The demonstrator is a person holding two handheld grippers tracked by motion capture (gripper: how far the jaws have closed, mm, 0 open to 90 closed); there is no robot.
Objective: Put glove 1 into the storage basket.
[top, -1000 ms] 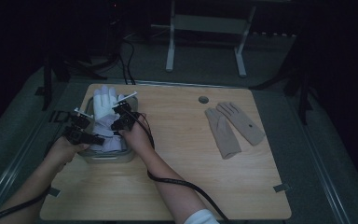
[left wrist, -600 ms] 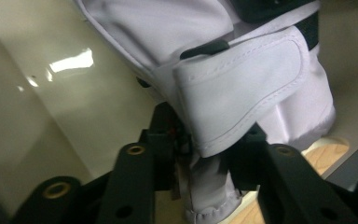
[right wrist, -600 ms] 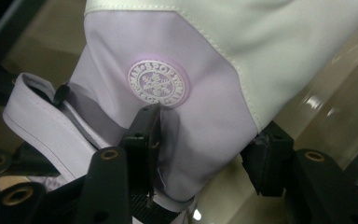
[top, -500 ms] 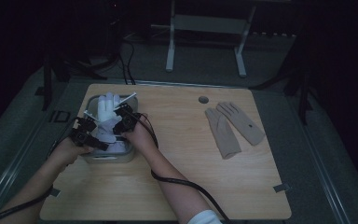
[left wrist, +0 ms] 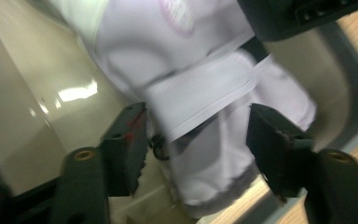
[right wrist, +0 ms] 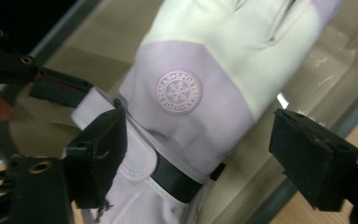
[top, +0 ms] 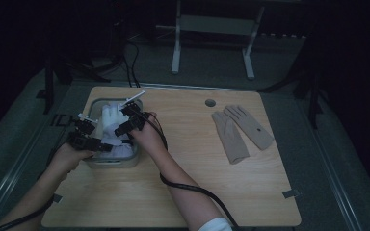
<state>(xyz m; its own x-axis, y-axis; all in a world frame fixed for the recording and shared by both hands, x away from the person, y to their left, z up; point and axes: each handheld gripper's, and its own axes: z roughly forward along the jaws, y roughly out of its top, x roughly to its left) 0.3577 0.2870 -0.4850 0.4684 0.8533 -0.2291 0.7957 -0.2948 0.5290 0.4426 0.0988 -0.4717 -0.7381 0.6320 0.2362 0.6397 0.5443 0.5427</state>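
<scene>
A white and lilac glove (top: 110,126) lies in a grey metal tray (top: 113,162) at the table's left. My left gripper (top: 87,136) is at the glove's cuff (left wrist: 205,98). Its jaws have just been opening and stand apart on either side of the cuff (left wrist: 198,140). My right gripper (top: 127,121) comes in from the tray's right side. Its jaws have also just been opening and stand wide around the glove's wrist strap (right wrist: 177,182), the right pad well off the fabric (right wrist: 205,154). A round snowflake badge (right wrist: 179,92) marks the back of the glove.
A pair of beige gloves (top: 241,131) lies flat on the right half of the wooden table (top: 183,192). A round hole (top: 210,103) sits near the far edge. Cables trail from both grippers across the table's front. Dark floor and a stand lie beyond.
The glove, held up over the tray a second ago, has sunk down into it. Both grippers' jaws have opened and let go of it. The hands have barely shifted.
</scene>
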